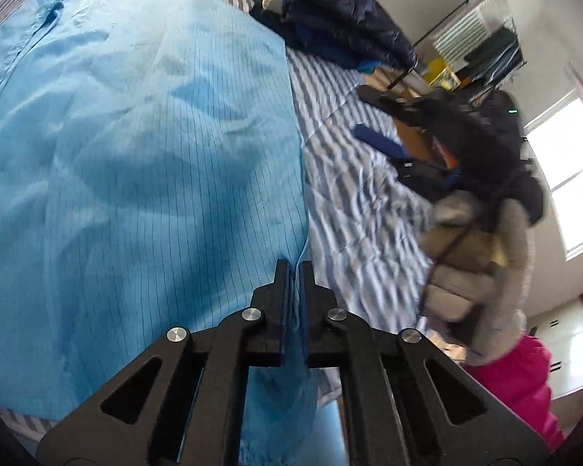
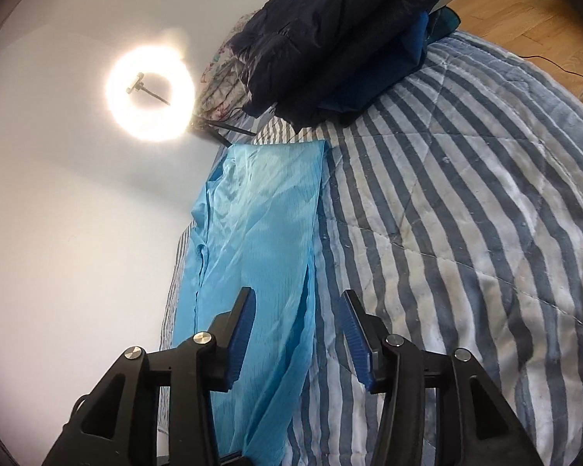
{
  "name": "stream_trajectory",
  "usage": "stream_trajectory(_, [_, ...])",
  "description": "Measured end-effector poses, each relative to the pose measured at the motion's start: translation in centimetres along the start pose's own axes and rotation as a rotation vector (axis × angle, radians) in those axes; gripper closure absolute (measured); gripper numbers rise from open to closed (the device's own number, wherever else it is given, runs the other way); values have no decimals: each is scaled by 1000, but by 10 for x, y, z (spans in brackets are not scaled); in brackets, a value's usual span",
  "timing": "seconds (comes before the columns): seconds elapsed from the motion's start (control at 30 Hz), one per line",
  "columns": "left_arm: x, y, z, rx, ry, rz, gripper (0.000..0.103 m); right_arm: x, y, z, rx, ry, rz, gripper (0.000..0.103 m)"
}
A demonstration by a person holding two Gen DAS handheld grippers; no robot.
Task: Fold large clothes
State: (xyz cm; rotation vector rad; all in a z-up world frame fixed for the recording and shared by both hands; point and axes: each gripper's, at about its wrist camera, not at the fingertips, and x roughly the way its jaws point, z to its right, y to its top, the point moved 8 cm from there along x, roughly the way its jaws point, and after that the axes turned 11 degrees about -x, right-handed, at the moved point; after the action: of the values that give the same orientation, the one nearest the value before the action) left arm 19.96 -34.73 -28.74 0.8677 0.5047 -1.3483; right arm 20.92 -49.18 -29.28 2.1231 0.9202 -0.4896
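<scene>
A big light blue garment [image 1: 136, 163] lies spread out on a bed with a blue and white striped blanket [image 1: 353, 194]. The left gripper [image 1: 295, 268] is pinched tight on the edge of the light blue garment, with a thin fold of the cloth between its two fingers. The right gripper [image 2: 297, 301] has its fingers apart. The side edge of the cloth lies under the gap between them, and the blue pads [image 2: 353, 330] do not press on it. A heap of dark blue clothes [image 2: 330, 39] sits at the far end of the bed. A round ring light [image 2: 149, 95] glows by the white wall.
</scene>
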Motion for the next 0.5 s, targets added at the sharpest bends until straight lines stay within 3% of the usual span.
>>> stream_trajectory(0.17, [-6, -2, 4, 12, -18, 5, 101, 42, 6, -1, 50, 47, -37, 48])
stream_trajectory(0.43, [-20, -3, 15, 10, -64, 12, 101, 98, 30, 12, 152, 59, -72, 51])
stream_trajectory(0.5, [-24, -1, 16, 17, -70, 19, 101, 114, 35, 8, 150, 69, -97, 77])
